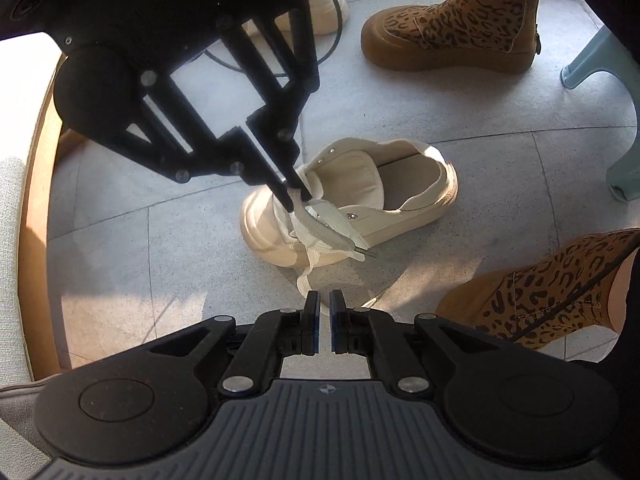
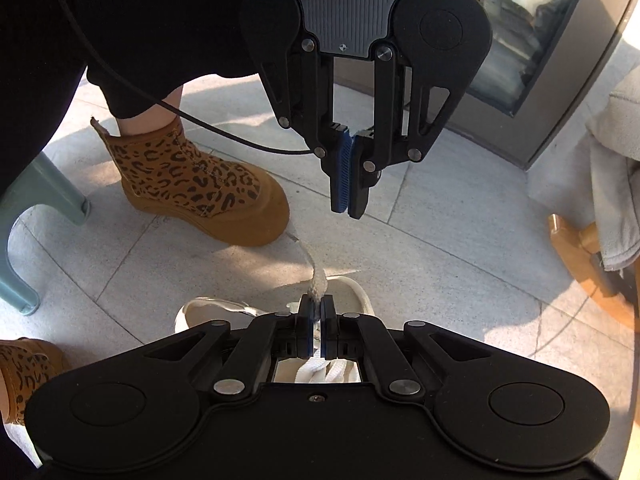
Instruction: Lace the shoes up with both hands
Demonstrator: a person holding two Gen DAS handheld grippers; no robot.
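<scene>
On the grey tiled floor, in the middle of my left wrist view, lies one cream shoe (image 1: 352, 200), on its sole, its long axis running from the toe at left to the open heel at right. Its flat cream lace (image 1: 308, 236) is bunched over the toe end, with a loop trailing onto the tile towards my left gripper (image 1: 325, 300). My right gripper (image 1: 294, 198) comes down from the upper left and is clenched on the lace just above the toe; in the right wrist view that strand (image 2: 316, 280) rises out from between its pads and runs away across the floor. My left gripper is closed on nothing I can see and hangs just short of the trailing loop, so the shoe lies ahead of and beyond its jaws, and the right hand is the nearer one to the eyelets. I judge the next move turns on bringing the left jaws forward to that loose loop. Counted: one lace, two grippers, a second cream shoe (image 1: 320, 4) partly hidden behind, two leopard-print boots (image 1: 452, 32) worn by a person, one pale green stool leg (image 1: 624, 168)
</scene>
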